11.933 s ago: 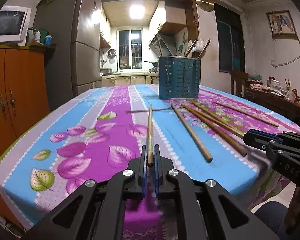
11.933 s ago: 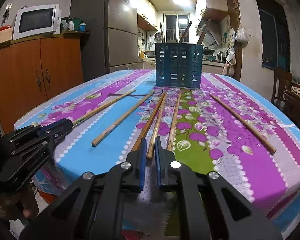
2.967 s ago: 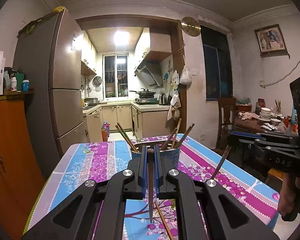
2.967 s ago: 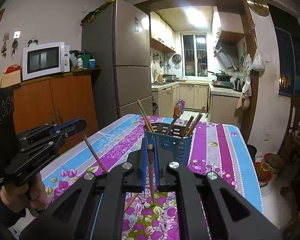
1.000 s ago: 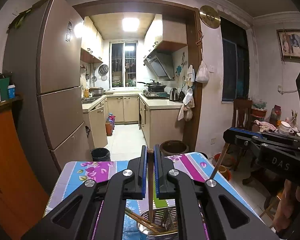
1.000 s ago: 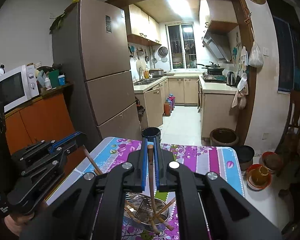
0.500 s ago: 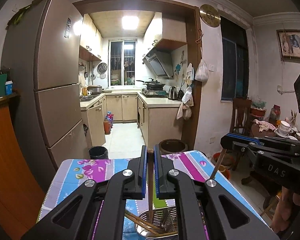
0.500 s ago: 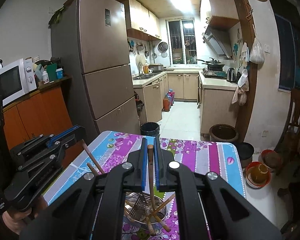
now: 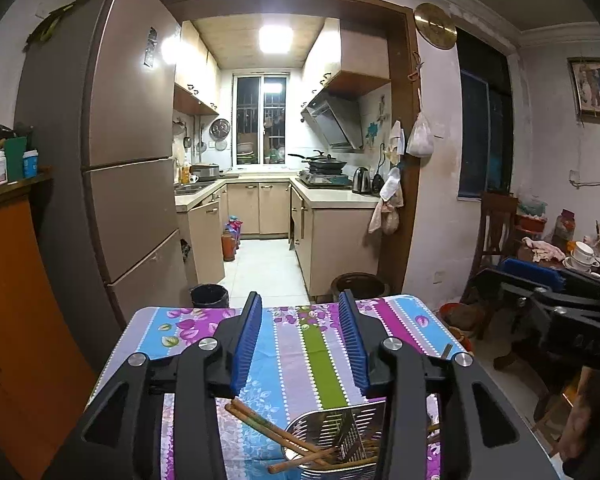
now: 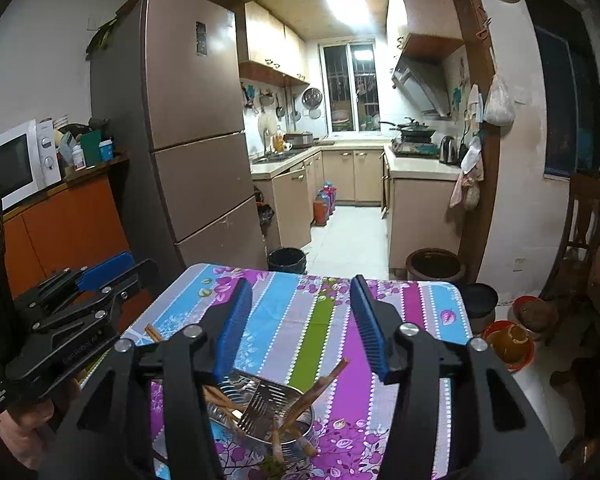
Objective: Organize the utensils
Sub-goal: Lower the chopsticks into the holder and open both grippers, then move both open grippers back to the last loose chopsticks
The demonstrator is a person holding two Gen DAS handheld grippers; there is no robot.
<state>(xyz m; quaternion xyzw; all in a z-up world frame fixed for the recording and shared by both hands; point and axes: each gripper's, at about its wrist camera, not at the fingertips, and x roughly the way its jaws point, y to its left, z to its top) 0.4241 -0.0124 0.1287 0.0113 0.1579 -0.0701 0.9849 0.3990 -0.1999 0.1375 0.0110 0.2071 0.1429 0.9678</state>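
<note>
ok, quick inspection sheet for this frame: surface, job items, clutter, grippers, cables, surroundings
Surface: table under a striped floral tablecloth.
Job's things: chopsticks stand tilted in the metal utensil holder; one more chopstick end shows at the table's left edge beside the left hand-held gripper.
Clutter: nothing seen on the cloth beyond these.
Grippers: left hand-held gripper open, nothing between its fingers, above the holder; right hand-held gripper open, also empty, above the holder.
Cables: nothing seen on the table; a wire runs along the right wall.
Surroundings: refrigerator, microwave on an orange cabinet, kitchen beyond the doorway, dark bin on the floor.
</note>
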